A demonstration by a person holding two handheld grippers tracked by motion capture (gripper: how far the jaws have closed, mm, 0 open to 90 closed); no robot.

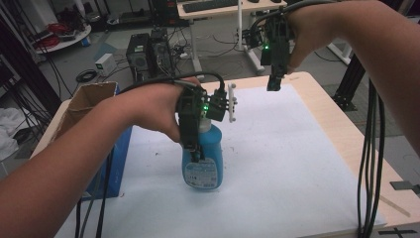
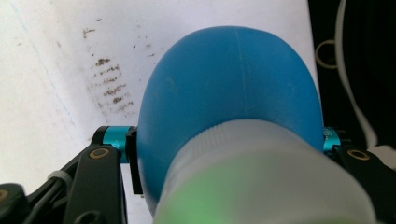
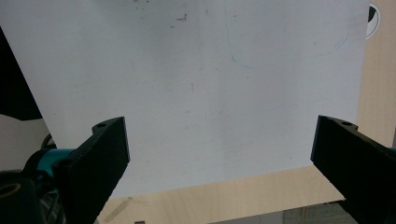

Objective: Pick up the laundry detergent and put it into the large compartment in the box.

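The left gripper [image 1: 194, 148] clamps the shoulders of a blue detergent bottle [image 1: 202, 166] (white cap up), upright near the middle of the desk's white sheet [image 1: 297, 163]. The right gripper [image 1: 274, 83] hangs over the far edge, jaws spread wide with nothing between them

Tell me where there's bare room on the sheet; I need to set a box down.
Free: the white sheet right of the blue bottle, under the raised, open right gripper. Crowded: the left edge, where the left gripper clamps the bottle beside the cardboard box.
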